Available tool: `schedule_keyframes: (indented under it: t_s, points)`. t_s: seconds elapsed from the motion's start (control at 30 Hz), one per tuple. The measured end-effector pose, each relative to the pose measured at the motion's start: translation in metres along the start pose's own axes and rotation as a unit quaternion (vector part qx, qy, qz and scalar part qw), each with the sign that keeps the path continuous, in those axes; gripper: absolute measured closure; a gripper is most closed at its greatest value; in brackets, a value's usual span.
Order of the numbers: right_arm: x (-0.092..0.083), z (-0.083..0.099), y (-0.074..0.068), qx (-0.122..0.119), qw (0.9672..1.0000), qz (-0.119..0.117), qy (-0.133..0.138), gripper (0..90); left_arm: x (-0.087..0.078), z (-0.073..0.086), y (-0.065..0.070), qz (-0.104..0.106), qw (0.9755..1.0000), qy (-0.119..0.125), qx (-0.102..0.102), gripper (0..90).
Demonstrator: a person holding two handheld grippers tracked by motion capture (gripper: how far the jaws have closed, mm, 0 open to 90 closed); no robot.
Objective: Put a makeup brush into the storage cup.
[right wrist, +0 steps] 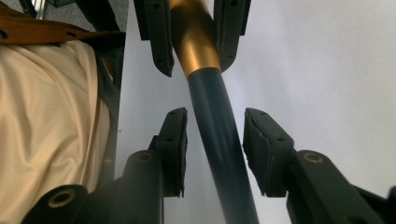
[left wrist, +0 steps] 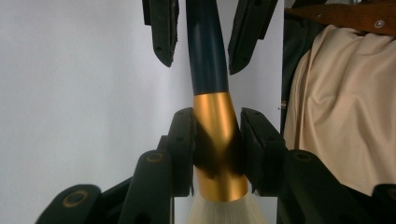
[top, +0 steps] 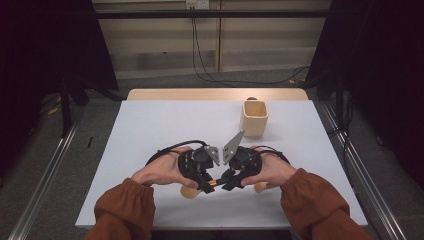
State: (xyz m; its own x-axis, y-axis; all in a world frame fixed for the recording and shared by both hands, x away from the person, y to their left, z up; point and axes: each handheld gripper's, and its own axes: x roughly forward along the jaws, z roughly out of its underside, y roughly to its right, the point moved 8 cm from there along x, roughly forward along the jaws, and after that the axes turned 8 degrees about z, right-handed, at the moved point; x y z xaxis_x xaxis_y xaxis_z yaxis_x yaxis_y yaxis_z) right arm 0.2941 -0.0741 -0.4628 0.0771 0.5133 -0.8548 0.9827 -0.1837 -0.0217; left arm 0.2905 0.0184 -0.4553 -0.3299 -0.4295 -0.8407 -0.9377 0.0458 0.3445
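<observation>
No brand, label or writing can be read on anything here.

The brush (left wrist: 211,93) has a smooth, round, dark blue handle that widens into a shiny gold metal collar, below which soft, pale bristles fan out. It is held level above the near middle of the white tabletop (top: 150,125), between the two hands, where a short glint of the gold collar shows in the high view (top: 213,184).

The left tongs (left wrist: 217,140) are black plastic with flat padded faces, and both pads press on the gold collar, clamping the brush just above the bristles. The right tongs (right wrist: 215,140) are of the same make; they straddle the dark blue handle farther along, narrowed but with a slim gap on each side, so the pads do not touch it. In the right gripper view the left tongs show at the far end, closed on the collar; in the left gripper view the right tongs stand apart around the handle.

A square, pale wooden cup (top: 254,118) with rounded corners stands upright on the far right part of the tabletop, well apart from the hands. The sleeves (top: 125,205) are rust-brown fabric.
</observation>
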Motion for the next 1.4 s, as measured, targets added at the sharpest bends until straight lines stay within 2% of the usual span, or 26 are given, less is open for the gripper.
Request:
schedule_keyframes:
  t_s: [0.1,0.17,0.2,0.27,0.33,0.4,0.43,0.5,0.57,0.6,0.63,0.7,0.77,0.8,0.9,1.17,1.2,1.23,1.4]
  points:
    - [0.001,-0.001,0.001,-0.004,1.0,0.002,0.005,63.8,0.0,0.001,-0.001,0.0,1.0,-0.005,0.005,66.6]
    - [0.001,-0.002,0.0,-0.007,1.0,0.0,0.007,65.7,-0.004,0.004,-0.004,0.002,0.9992,-0.029,0.025,66.6]
    - [0.001,-0.002,0.0,-0.007,0.9999,-0.001,0.009,66.2,-0.004,0.004,-0.005,0.001,0.9991,-0.031,0.029,66.6]
    - [0.002,-0.002,0.0,-0.008,0.9999,-0.003,0.01,66.6,-0.003,0.002,-0.003,0.006,0.9995,-0.02,0.022,66.6]
    - [0.003,-0.002,0.0,-0.011,0.9999,-0.001,0.012,70.8,-0.002,0.002,-0.002,0.007,0.9996,-0.017,0.02,66.6]
    - [0.003,-0.001,0.0,-0.019,0.9997,-0.005,0.013,72.3,0.0,0.0,-0.001,0.006,0.9999,0.001,0.015,66.6]
    - [0.004,0.0,-0.002,-0.018,0.9997,-0.011,0.011,73.0,-0.001,0.001,0.0,0.006,0.9999,-0.003,0.014,66.6]
    - [0.003,0.0,-0.003,-0.02,0.9996,-0.016,0.014,73.9,-0.002,0.001,-0.002,0.005,0.9996,-0.005,0.028,66.5]
    - [0.003,0.001,-0.003,-0.019,0.9996,-0.02,0.013,74.6,-0.002,0.001,-0.004,-0.001,0.9997,-0.003,0.025,66.5]
    - [0.003,0.0,-0.004,-0.019,0.9996,-0.019,0.013,74.8,-0.001,0.002,-0.003,0.008,0.9997,-0.004,0.021,66.4]
    - [0.005,-0.002,0.0,-0.032,0.9991,-0.004,0.028,74.9,-0.001,0.002,-0.003,0.009,0.9997,-0.005,0.023,66.3]
    - [0.003,0.001,-0.004,-0.017,0.9995,-0.022,0.012,75.0,-0.001,0.002,-0.006,0.0,0.9997,-0.007,0.025,66.1]
    - [0.003,0.001,-0.002,-0.02,0.9995,-0.018,0.019,75.1,0.001,0.002,-0.005,0.003,0.9999,0.007,0.015,65.2]
    - [0.003,0.002,-0.002,-0.016,0.9995,-0.019,0.021,75.2,0.001,0.002,-0.006,0.003,0.9999,0.014,0.007,63.2]
    - [0.001,0.004,-0.001,-0.01,0.9995,-0.017,0.023,75.2,0.0,0.003,-0.008,0.004,0.9998,0.02,0.007,59.1]
    - [-0.001,0.008,0.002,-0.004,0.9997,-0.009,0.024,75.3,-0.005,0.001,-0.011,-0.01,0.9982,0.058,-0.007,44.0]
    - [-0.001,0.009,0.002,-0.001,0.9997,-0.008,0.025,75.3,-0.007,0.001,-0.013,-0.022,0.9976,0.065,-0.007,41.1]
    - [-0.003,0.01,0.003,0.004,0.9996,-0.006,0.027,75.3,-0.008,0.002,-0.013,-0.024,0.9973,0.069,-0.006,39.8]
    - [-0.004,0.017,0.007,0.021,0.9993,-0.002,0.032,75.3,-0.013,0.008,-0.021,-0.059,0.9932,0.096,-0.029,25.1]
